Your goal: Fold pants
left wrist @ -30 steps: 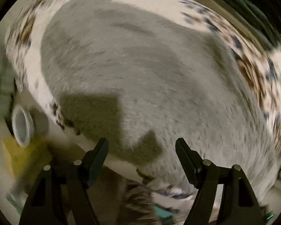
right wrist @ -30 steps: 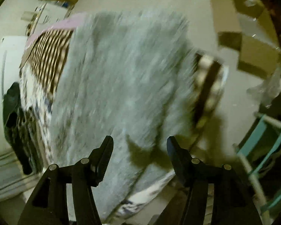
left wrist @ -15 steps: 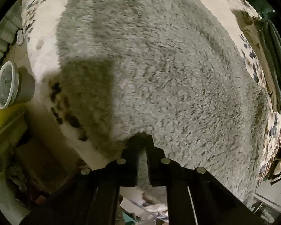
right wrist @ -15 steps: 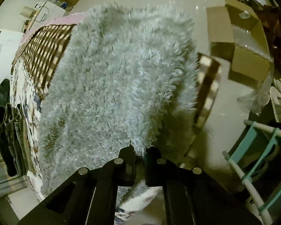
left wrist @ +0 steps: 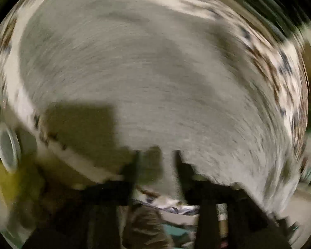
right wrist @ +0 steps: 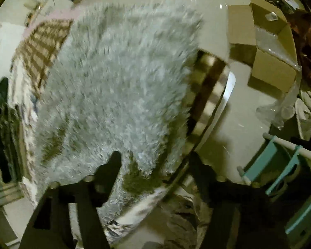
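Left gripper (left wrist: 157, 161) and right gripper (right wrist: 153, 161): fingers just opened, parted, gripping nothing, near edge of fluffy grey fleece pants (right wrist: 118, 87) between them. Pants lie flat on patterned bed cover (left wrist: 288, 83). Risk: released fold springs back or slides over bed edge.

Pretty dim and yellowish overall, heavy motion smear in the left wrist view. Hard shadows just ahead of both tools, fisheye bending at edges.
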Tool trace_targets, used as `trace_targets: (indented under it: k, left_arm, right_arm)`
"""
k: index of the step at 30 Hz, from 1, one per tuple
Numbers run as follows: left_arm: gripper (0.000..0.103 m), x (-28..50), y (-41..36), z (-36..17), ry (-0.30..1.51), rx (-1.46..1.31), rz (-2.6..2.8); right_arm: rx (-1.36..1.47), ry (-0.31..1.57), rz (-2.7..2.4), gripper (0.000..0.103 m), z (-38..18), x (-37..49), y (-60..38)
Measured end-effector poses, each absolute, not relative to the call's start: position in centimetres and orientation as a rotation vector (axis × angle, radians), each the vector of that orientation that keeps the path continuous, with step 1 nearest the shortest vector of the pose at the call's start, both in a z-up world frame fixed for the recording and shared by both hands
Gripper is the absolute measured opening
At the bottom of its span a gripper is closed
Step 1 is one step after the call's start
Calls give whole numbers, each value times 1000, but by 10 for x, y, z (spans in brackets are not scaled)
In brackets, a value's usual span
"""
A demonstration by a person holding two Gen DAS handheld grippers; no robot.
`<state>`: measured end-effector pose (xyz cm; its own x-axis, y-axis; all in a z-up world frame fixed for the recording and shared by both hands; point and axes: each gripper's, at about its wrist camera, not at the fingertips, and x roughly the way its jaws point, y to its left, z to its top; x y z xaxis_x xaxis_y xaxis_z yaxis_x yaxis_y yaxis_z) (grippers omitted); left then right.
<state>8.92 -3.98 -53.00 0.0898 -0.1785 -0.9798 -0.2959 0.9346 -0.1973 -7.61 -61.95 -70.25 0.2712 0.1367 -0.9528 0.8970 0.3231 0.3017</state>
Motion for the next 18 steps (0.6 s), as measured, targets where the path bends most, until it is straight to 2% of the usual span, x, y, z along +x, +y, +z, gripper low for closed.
trace_targets:
  k: [1, 2, 5, 8, 11, 18]
  left_arm:
    - [74, 92, -54, -527, 1486, -346, 63]
    - [81, 95, -74, -524, 1477, -296, 29]
    - [81, 104, -122, -518, 1459, -180, -33]
    - [81, 109, -159, -518, 1454, -84, -70]
    - [81, 119, -185, -517, 1463, -75, -93]
    - [81, 155, -234, -494, 1398, -43, -133]
  right_arm:
    - [1149, 1176, -704, 78, -702, -81, -623]
    - [1169, 1150, -710, 80, -702, -86, -629]
    - [1235, 1066, -723, 80, -704, -96, -647]
    - [1184, 1066, -751, 80, -692, -94, -661]
    - [1001, 1081, -708, 80, -663, -68, -662]
    - [790, 1066, -659, 80, -628, 21, -686]
